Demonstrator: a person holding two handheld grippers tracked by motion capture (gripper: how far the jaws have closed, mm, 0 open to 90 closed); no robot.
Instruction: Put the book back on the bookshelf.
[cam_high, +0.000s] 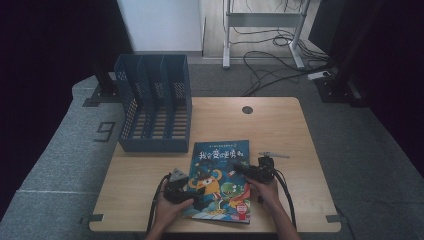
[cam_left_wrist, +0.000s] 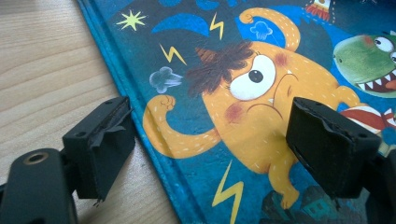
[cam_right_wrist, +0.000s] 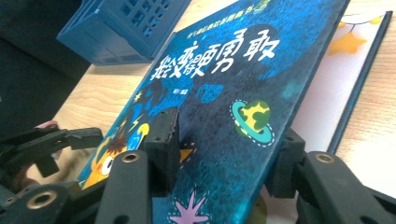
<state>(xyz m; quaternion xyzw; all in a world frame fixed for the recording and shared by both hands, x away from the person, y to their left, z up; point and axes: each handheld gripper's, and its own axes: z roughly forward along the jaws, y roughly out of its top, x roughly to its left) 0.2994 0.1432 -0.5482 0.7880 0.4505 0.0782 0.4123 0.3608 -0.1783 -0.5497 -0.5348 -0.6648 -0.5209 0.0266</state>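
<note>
The right tongs (cam_right_wrist: 224, 154) had their two black jaws either side of the front cover of a children's picture book (cam_high: 220, 180), at the book's right edge; the cover was raised off the white first page, so they looked to be pinching the cover, though I could not be sure how tightly. The left tongs (cam_left_wrist: 210, 140) stood spread wide at the book's left edge, one jaw over the bare wood beside the spine, the other above the orange monster printed on the cover, gripping nothing.

The book lay on the pale wooden bench (cam_high: 280, 125), near its front edge, between the person's two hands. Beyond the book's far left corner stood a blue slotted file holder (cam_high: 155, 107), its compartments empty.

The step in hand appeared to be opening the book, or lifting it by the cover. Next, I judged, the left tongs would need to steady or clamp the spine side while the right tongs raised the cover.
</note>
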